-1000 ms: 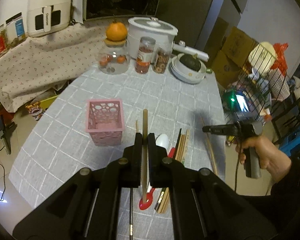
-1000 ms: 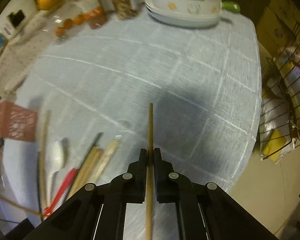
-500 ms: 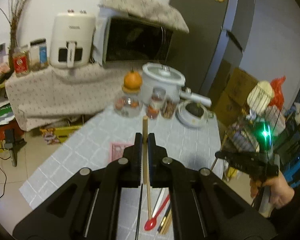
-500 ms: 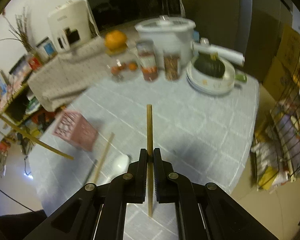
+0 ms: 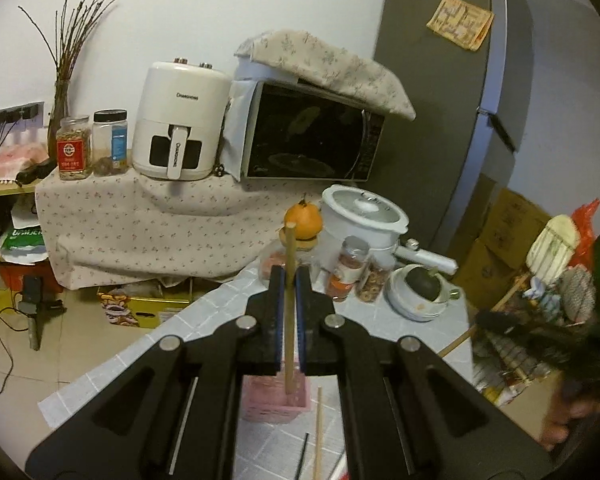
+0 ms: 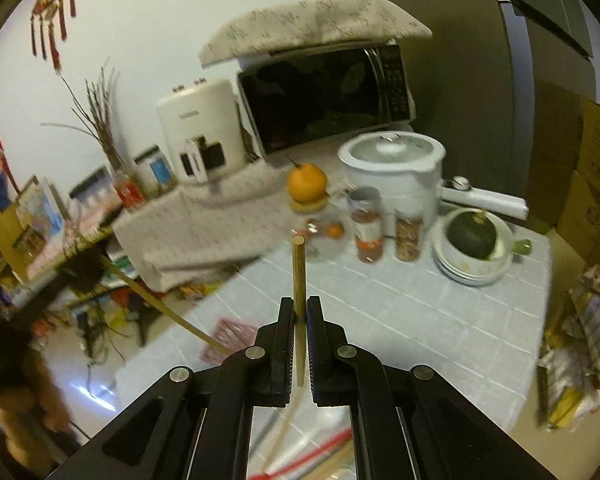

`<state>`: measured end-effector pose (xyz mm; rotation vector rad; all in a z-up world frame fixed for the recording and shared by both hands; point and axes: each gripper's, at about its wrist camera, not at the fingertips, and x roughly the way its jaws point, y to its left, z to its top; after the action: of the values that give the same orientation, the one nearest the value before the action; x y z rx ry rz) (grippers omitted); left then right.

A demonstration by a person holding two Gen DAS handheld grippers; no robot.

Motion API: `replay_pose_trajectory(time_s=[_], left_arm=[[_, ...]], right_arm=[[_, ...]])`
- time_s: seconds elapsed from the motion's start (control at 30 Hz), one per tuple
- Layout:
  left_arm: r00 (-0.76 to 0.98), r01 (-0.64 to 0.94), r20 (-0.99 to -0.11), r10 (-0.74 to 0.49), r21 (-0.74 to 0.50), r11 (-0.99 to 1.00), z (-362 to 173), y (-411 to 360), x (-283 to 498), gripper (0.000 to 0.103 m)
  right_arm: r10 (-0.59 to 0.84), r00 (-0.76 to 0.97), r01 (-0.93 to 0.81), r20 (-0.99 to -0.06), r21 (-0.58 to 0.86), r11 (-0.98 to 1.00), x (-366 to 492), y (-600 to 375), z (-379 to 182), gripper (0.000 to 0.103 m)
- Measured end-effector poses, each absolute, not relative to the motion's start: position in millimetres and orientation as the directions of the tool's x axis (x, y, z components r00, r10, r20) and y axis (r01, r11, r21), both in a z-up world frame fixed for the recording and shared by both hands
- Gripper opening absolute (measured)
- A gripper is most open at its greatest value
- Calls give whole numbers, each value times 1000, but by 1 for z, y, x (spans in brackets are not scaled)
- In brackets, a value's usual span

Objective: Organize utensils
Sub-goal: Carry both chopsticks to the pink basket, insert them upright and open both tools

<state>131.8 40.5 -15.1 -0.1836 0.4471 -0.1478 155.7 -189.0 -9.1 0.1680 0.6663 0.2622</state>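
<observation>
Here each hand-held gripper is clamped on a single wooden chopstick: the left hand-held gripper (image 5: 288,300) pinches one chopstick (image 5: 289,280) above the pink basket (image 5: 278,402), and the right hand-held gripper (image 6: 299,328) pinches the other chopstick (image 6: 299,276) over the desk (image 6: 400,312). The job looks barely begun, since loose utensils (image 6: 300,464) lie on the desk and neither held chopstick is in the basket.

Matt wooden chopstick (image 5: 289,320), pink plastic basket (image 5: 276,402), glossy microwave door (image 5: 304,136).
</observation>
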Motion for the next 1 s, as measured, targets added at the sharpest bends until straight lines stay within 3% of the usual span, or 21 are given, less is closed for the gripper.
replay_pose_trajectory(time_s=[0.33, 0.8, 1.0], left_arm=[[850, 102, -502, -163, -148, 984, -42, 33, 166, 6], [740, 116, -645, -190, -156, 981, -69, 33, 198, 6], [735, 111, -649, -197, -171, 979, -71, 35, 203, 6]], right_arm=[[391, 733, -265, -557, 295, 918, 184, -144, -8, 6], [335, 602, -232, -725, 243, 942, 239, -106, -77, 6], [338, 575, -201, -745, 272, 941, 248, -110, -93, 7]])
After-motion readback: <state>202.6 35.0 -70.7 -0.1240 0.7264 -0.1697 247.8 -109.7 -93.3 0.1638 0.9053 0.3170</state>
